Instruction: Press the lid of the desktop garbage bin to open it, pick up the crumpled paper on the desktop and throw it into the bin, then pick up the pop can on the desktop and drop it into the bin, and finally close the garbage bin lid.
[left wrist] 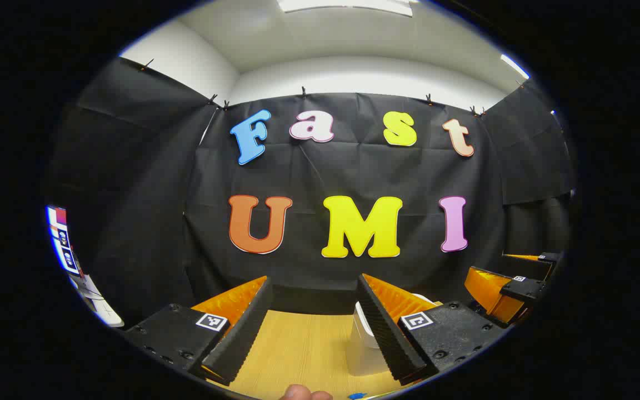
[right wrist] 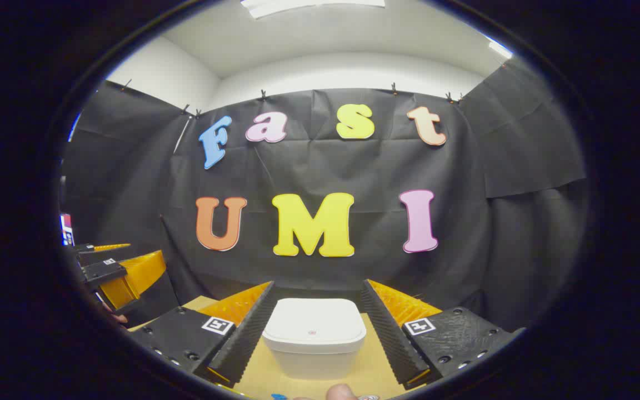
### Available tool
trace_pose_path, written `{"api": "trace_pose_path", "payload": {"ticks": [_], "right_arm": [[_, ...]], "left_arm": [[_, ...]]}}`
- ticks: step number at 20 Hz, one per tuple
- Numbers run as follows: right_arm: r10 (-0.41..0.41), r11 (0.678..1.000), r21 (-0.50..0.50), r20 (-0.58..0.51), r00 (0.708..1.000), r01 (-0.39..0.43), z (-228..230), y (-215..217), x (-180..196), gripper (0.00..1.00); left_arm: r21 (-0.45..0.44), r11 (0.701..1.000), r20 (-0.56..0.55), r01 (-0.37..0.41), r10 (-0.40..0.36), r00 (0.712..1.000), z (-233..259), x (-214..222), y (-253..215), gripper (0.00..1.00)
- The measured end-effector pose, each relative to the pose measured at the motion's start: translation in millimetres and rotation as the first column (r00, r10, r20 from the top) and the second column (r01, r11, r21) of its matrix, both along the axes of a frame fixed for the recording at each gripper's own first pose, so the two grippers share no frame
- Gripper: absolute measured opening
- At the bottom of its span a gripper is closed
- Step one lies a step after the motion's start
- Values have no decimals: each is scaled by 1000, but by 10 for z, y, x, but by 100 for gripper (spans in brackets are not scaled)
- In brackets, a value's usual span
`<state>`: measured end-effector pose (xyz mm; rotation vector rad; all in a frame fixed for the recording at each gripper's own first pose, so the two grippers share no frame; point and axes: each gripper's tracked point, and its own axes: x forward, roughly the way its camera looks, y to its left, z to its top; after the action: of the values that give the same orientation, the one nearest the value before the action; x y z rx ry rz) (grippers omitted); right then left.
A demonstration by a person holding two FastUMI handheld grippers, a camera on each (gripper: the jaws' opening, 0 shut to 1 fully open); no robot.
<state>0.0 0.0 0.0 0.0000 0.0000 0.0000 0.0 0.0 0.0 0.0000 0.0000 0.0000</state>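
Fingertips of a person's hand (right wrist: 341, 392) peek in at the very bottom edge of the right gripper view. Just beyond them the right gripper (right wrist: 315, 322) hovers with its two fingers spread wide, gripping nothing. Between those fingers, farther along the wooden desktop (right wrist: 253, 380), stands the white garbage bin (right wrist: 314, 339), its lid down and flat. Off to the left edge of the same view, the left gripper (right wrist: 114, 272) is held at a similar height. In the left gripper view that gripper (left wrist: 311, 328) also has its fingers wide apart and empty, above the desktop (left wrist: 298, 350); the bin (left wrist: 365, 344) sits partly hidden behind its right-hand finger. The crumpled paper and pop can cannot be made out. Black cloth (right wrist: 320, 166) closes the back of the booth
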Motion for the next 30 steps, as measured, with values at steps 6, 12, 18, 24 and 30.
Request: {"api": "trace_pose_path", "payload": {"ticks": [6,12,18,24,30], "right_arm": [[-42,999,6,2,999,42,21,-251,-7,95],[-65,998,12,-44,997,66,-118,-430,-20,96],[-101,995,5,-48,994,101,-145,-640,10,95],[-78,997,-10,-90,993,78,-243,-646,141,94],[-30,1000,-1,-156,987,31,-411,-538,367,98]], "left_arm": [[5,1000,10,21,-21,1000,17,27,-158,97],[2,999,-10,37,-37,999,-80,33,-318,97],[9,999,-43,52,-52,998,-165,98,-457,98],[18,999,-33,43,-42,999,-157,146,-498,98],[17,999,-50,35,-34,998,-214,167,-531,98]]}}
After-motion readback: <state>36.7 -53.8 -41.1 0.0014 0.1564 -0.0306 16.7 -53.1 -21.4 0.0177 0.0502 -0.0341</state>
